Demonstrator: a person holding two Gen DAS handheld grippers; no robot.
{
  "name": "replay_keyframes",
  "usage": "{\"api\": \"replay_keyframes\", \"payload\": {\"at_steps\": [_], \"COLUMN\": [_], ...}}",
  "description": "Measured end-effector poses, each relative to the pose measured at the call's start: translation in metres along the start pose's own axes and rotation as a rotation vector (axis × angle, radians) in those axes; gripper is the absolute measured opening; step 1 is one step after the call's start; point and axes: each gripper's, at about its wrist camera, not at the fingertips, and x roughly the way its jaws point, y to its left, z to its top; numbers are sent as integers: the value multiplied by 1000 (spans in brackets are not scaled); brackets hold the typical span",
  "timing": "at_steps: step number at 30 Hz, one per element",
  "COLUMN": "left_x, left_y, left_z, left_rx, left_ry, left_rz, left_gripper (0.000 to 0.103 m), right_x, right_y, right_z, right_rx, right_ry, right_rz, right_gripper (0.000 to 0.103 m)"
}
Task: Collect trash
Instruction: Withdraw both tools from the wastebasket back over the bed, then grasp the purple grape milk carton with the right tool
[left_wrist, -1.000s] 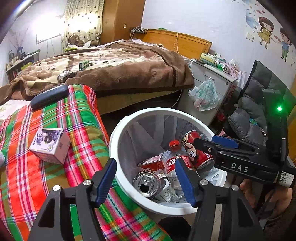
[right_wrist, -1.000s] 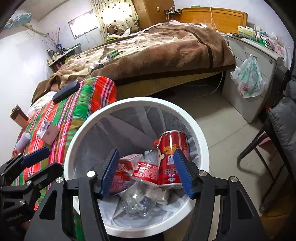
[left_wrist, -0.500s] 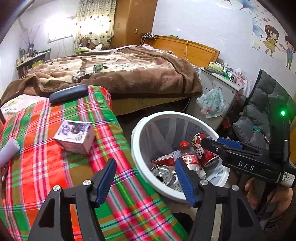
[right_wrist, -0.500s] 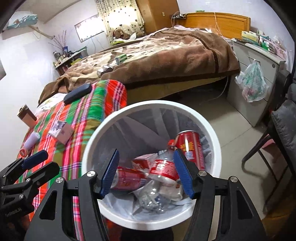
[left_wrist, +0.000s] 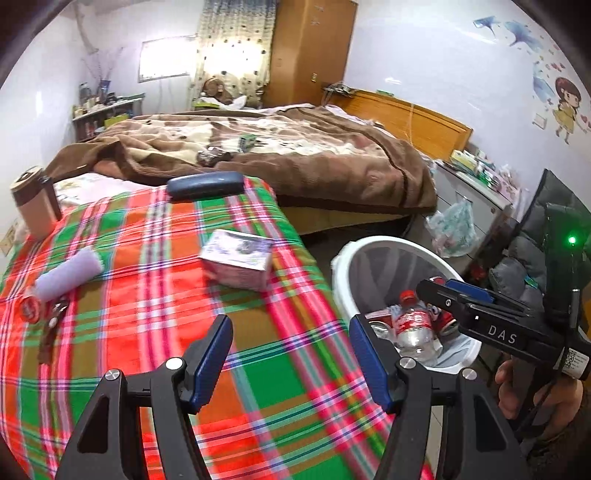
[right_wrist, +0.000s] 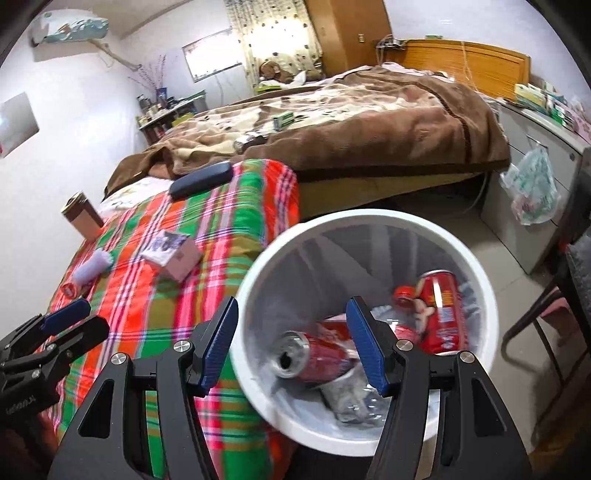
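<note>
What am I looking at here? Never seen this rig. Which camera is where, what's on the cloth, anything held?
No robot: a person holds a two-finger tool in each hand, each with a fisheye camera looking along its fingers. The left view shows the left gripper over the plaid cloth; the right view shows the right gripper above the white bin. Both are open and hold nothing. On the cloth: a small carton, a dark case, a brown cup and a pale roll. The bin holds red cans and a plastic bottle.
</note>
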Motion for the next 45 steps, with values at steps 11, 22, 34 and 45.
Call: {"api": "replay_keyframes", "payload": {"at_steps": [11, 22, 34, 45], "left_x": [-19, -35, -27, -4], "left_y": [70, 145, 206, 246], "left_z": [-15, -25, -30, -33], "left_rx": [-105, -210, -273, -324], "left_ry": [-13, -22, 12, 60], "left_rz": [103, 206, 280, 316], "left_gripper": [65, 65, 65, 66], "right_x": [15, 42, 80, 114], "right_y": [49, 93, 121, 129], "right_z": [2, 13, 40, 52], "right_rx": [-108, -219, -415, -494], "right_ry": [20, 40, 46, 133], "right_rz": [61, 97, 145, 244], "right_gripper": [62, 62, 62, 64]}}
